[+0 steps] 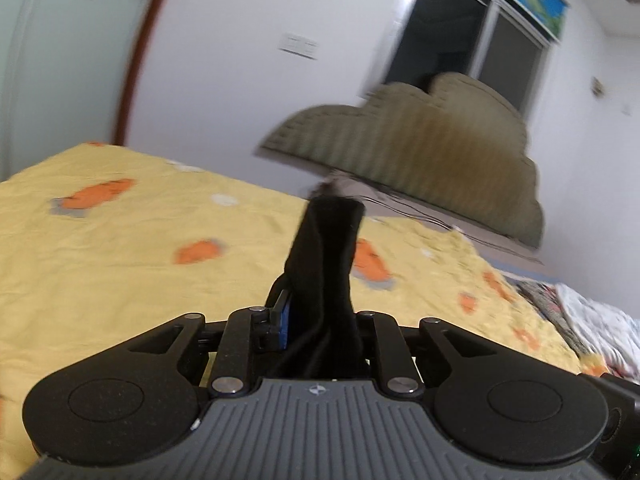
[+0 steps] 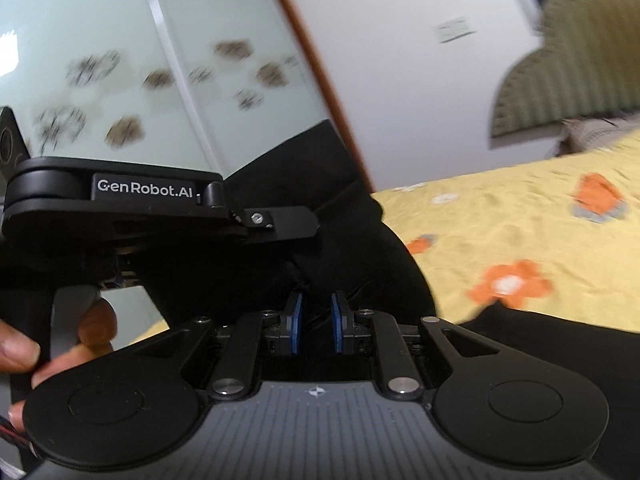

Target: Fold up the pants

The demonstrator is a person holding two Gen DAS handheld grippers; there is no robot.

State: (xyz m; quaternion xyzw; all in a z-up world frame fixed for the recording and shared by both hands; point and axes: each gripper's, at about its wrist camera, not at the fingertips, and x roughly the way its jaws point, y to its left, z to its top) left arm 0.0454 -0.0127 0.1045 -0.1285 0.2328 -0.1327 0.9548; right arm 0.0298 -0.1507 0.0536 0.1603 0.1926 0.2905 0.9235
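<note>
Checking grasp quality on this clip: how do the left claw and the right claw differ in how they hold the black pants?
The left claw pinches a narrow bunch of the black pants that stands up over the yellow bedspread; only one blue pad shows. The right claw shows both blue pads with a gap, and broad cloth spreads past it. The left claw tilts less than the right. Both are nearly closed on the same garment.

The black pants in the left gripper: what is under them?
Under the lifted black pants, clamped in the left gripper, lies the yellow bedspread with orange patches. The gripper body hides whatever lies directly below.
</note>
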